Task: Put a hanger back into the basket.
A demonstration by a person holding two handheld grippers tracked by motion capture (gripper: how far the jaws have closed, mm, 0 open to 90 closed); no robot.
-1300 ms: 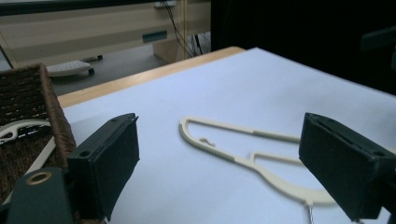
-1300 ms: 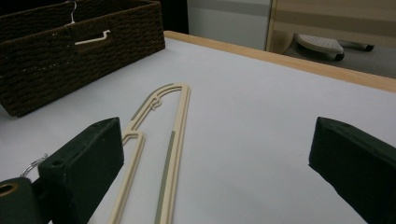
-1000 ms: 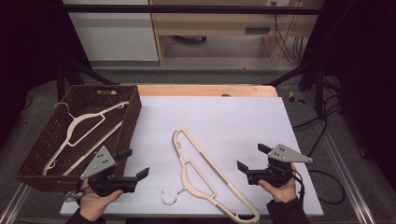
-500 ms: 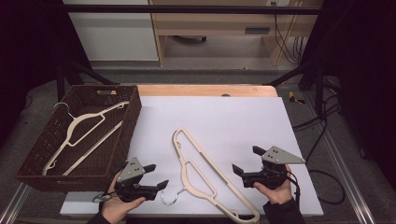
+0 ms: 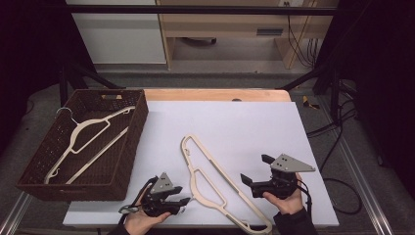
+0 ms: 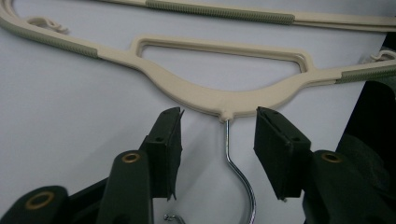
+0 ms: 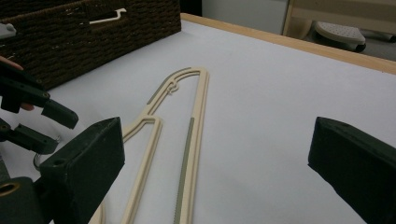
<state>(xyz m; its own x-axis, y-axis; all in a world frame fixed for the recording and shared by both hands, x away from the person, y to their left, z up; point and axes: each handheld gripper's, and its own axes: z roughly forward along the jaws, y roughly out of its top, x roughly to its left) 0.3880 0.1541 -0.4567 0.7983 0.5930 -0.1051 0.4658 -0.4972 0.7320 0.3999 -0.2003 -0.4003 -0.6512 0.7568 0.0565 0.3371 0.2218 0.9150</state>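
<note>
A cream plastic hanger (image 5: 215, 183) lay flat on the white worktop (image 5: 244, 122), running slantwise from the middle down toward the near edge, between the person's two hands. Its metal hook (image 6: 236, 168) pointed toward the near left corner. The left gripper (image 5: 178, 203) sat low at that corner, and its jaws had just been closing, one on either side of the hook's shank where it leaves the cream body. In the left gripper view the pads (image 6: 170, 144) stood clear of the wire on both sides, so nothing was gripped yet.

The right gripper (image 5: 254, 171) hovered just beside the hanger's right side, its jaws spread wide and empty, pointing across the hanger toward the other hand.

At the left of the worktop stood a dark wicker basket (image 5: 129, 142), with a second cream hanger (image 5: 88, 142) lying inside it, hook toward the far left corner.
</note>
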